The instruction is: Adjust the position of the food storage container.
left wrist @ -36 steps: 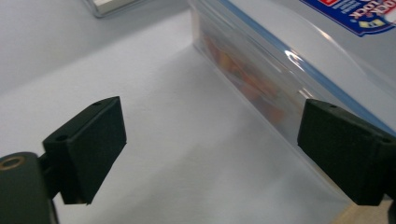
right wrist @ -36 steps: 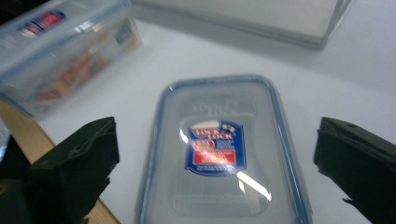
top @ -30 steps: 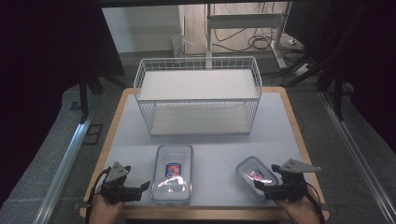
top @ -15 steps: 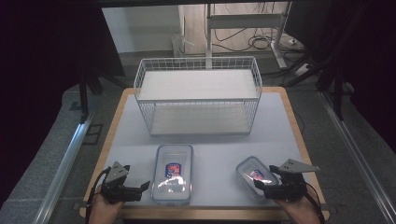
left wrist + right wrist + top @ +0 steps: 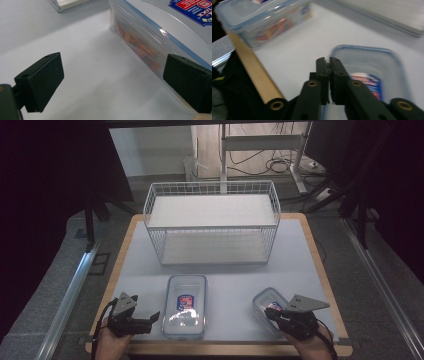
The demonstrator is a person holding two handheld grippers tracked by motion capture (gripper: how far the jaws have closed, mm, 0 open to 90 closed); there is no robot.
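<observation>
A long clear lidded container (image 5: 185, 305) with a red and blue label lies near the table's front edge. My left gripper (image 5: 152, 316) rests just left of it, open; in the left gripper view its jaws (image 5: 112, 77) stand wide, the right pad beside the container's side wall (image 5: 155, 42). A smaller clear container (image 5: 267, 301) lies at the front right. My right gripper (image 5: 270, 312) hangs over its near end. Its jaws have just been closing and now the pads (image 5: 328, 61) meet, with nothing visible between them. The small container (image 5: 372, 65) lies blurred behind them.
A white wire basket (image 5: 212, 220) with two shelves stands at the back of the pale table mat (image 5: 300, 250). The wooden front edge (image 5: 254, 70) runs close under both hands. Dark floor and metal rails flank the table.
The right gripper has shifted slightly left over the small container and its jaws have closed. The left gripper and both containers are where they were.
</observation>
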